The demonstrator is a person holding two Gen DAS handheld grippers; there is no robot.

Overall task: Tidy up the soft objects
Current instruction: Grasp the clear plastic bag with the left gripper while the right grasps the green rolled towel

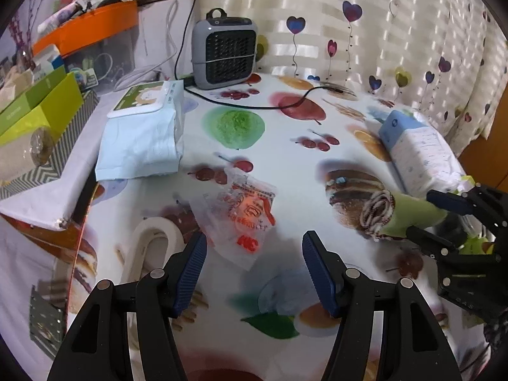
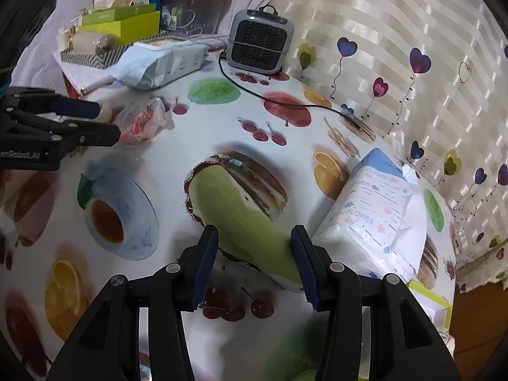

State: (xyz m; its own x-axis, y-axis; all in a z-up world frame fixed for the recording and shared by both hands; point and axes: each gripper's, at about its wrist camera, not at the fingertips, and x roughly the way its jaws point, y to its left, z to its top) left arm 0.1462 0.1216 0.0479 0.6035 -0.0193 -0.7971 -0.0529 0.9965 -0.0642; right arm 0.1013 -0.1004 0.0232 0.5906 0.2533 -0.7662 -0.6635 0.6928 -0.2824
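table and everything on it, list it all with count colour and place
table: 1, white fruit-print cloth
green cloth: 1, green with dark trim, between right gripper's fingers
tissue pack: 1, white and blue, right edge
wipes pack: 1, pale blue, back left
plastic bag: 1, clear with red print, centre left
tape roll: 1, white, beside the bag
heater: 1, grey, at the back
boxes: several, green and orange, far left
left gripper: black, blue pads, open
right gripper: black, blue pads, around cloth
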